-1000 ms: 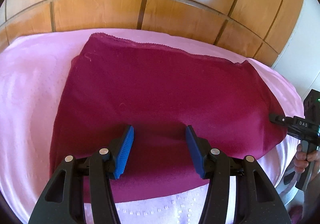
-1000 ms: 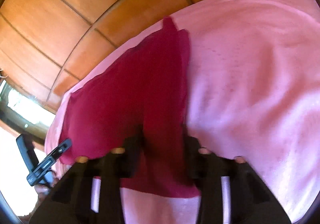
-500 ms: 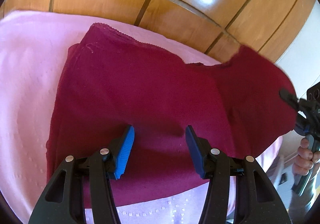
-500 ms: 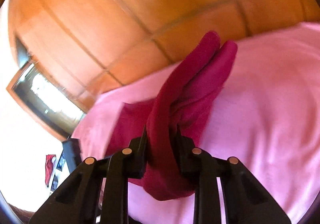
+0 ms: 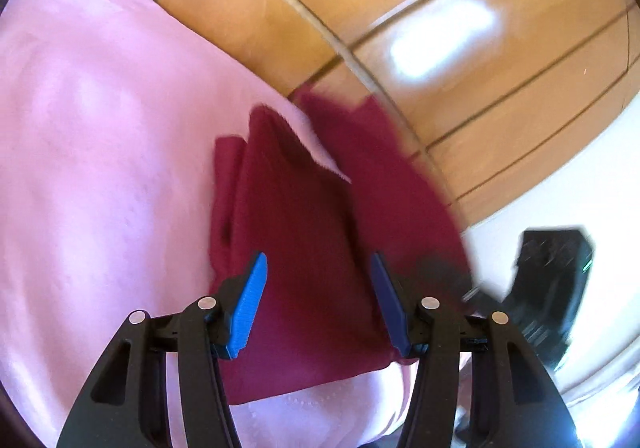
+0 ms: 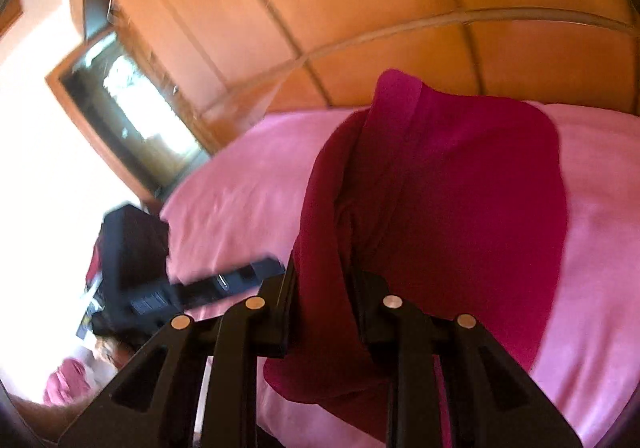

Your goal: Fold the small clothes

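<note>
In the left wrist view the pink sheet (image 5: 92,152) fills the left half of the frame, and the cloth (image 5: 304,240), a dark red garment, lies on it from centre toward the lower middle, one flap raised and blurred at centre right against the wood panels (image 5: 480,88). The left gripper (image 5: 318,288) sits at the bottom centre with its blue pads about half apart, hovering over the cloth and pinching nothing. At the lower right the right gripper (image 5: 448,280) shows as a dark smear at the cloth's raised edge.

In the right wrist view the left gripper (image 6: 208,284) appears at the lower left, and the right gripper (image 6: 324,288) at the bottom centre has its jaws nearly together on a bunched fold of the cloth (image 6: 460,208), which drapes up and right over the sheet (image 6: 240,188).

The step in hand seems to be the fold itself: one side is being carried across the garment. The next move calls for laying that edge flat on the far side, roughly square, then letting go; the left gripper could pin the crease.

A second ago the cloth lay spread flat and wide; now its side is lifted and doubled over, though blur makes the exact overlap hard to judge.
</note>
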Action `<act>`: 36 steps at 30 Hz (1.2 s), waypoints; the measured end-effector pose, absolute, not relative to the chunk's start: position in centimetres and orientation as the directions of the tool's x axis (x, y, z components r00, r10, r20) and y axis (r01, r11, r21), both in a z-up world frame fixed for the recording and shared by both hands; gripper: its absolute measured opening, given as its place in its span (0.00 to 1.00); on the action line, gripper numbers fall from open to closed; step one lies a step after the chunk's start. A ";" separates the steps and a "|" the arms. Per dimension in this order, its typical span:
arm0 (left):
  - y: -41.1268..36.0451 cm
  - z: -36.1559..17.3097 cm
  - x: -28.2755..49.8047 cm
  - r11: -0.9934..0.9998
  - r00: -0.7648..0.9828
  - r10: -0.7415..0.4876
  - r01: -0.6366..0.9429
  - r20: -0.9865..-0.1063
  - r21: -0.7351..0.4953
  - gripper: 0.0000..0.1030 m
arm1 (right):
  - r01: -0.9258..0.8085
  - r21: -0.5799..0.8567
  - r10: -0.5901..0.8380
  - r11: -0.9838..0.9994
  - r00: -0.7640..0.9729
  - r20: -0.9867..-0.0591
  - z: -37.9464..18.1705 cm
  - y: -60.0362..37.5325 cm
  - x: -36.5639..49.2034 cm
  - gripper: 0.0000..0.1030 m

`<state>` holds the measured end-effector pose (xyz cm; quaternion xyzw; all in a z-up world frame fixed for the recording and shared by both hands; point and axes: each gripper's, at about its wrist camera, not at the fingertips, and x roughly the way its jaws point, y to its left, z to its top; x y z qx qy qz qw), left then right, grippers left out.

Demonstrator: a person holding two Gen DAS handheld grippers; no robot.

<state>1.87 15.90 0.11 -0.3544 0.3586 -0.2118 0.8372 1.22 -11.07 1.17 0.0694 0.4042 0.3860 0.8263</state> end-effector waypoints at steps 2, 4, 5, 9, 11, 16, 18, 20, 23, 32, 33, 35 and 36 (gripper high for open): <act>16.7 0.3 2.0 0.631 0.650 -0.629 0.106 -0.427 -0.768 0.51 | -0.610 0.384 0.672 0.693 0.355 -0.650 0.0 -9.5 0.8 0.20; 17.4 0.3 2.0 0.605 0.642 -0.647 0.102 -0.411 -0.790 0.51 | -0.629 0.340 0.642 0.699 0.345 -0.684 -1.2 -7.9 0.5 0.20; 17.4 0.2 2.1 0.595 0.636 -0.656 0.102 -0.407 -0.798 0.51 | -0.633 0.314 0.624 0.708 0.353 -0.697 -1.7 -7.4 0.4 0.21; 16.7 0.4 2.8 0.571 0.597 -0.693 0.111 -0.405 -0.813 0.51 | -0.662 0.336 0.665 0.670 0.335 -0.667 -2.2 -7.1 0.0 0.34; 16.4 0.8 3.0 0.576 0.591 -0.694 0.114 -0.411 -0.809 0.53 | -0.672 0.364 0.694 0.645 0.315 -0.648 -1.9 -8.0 -0.3 0.49; 16.8 2.0 3.7 0.588 0.616 -0.669 0.095 -0.416 -0.803 0.57 | -0.695 0.417 0.751 0.586 0.272 -0.602 -0.6 -10.6 -2.1 0.50; 17.0 2.5 3.7 0.578 0.613 -0.680 0.111 -0.402 -0.808 0.57 | -0.685 0.417 0.750 0.597 0.293 -0.593 0.0 -12.8 -2.8 0.50; 16.7 3.0 3.9 0.604 0.591 -0.680 0.114 -0.435 -0.789 0.57 | -0.665 0.396 0.726 0.634 0.334 -0.601 0.1 -14.4 -3.1 0.51; 15.5 2.4 4.7 0.677 0.543 -0.642 0.071 -0.541 -0.733 0.57 | -0.609 0.361 0.668 0.706 0.405 -0.624 -0.5 -17.7 -3.5 0.51; 12.2 0.3 5.9 0.771 0.451 -0.579 0.034 -0.679 -0.635 0.32 | -0.540 0.302 0.586 0.786 0.496 -0.641 -1.3 -19.2 -3.9 0.51; 12.0 0.3 5.9 0.786 0.456 -0.562 0.036 -0.690 -0.617 0.19 | -0.547 0.289 0.582 0.786 0.494 -0.645 -1.4 -18.6 -3.8 0.51; 12.1 0.6 5.8 0.798 0.487 -0.541 0.042 -0.686 -0.601 0.14 | -0.558 0.269 0.575 0.785 0.495 -0.652 -1.5 -18.0 -3.5 0.51; 12.2 0.9 5.6 0.807 0.503 -0.528 0.047 -0.684 -0.588 0.13 | -0.564 0.255 0.570 0.785 0.496 -0.655 -1.5 -17.3 -3.5 0.51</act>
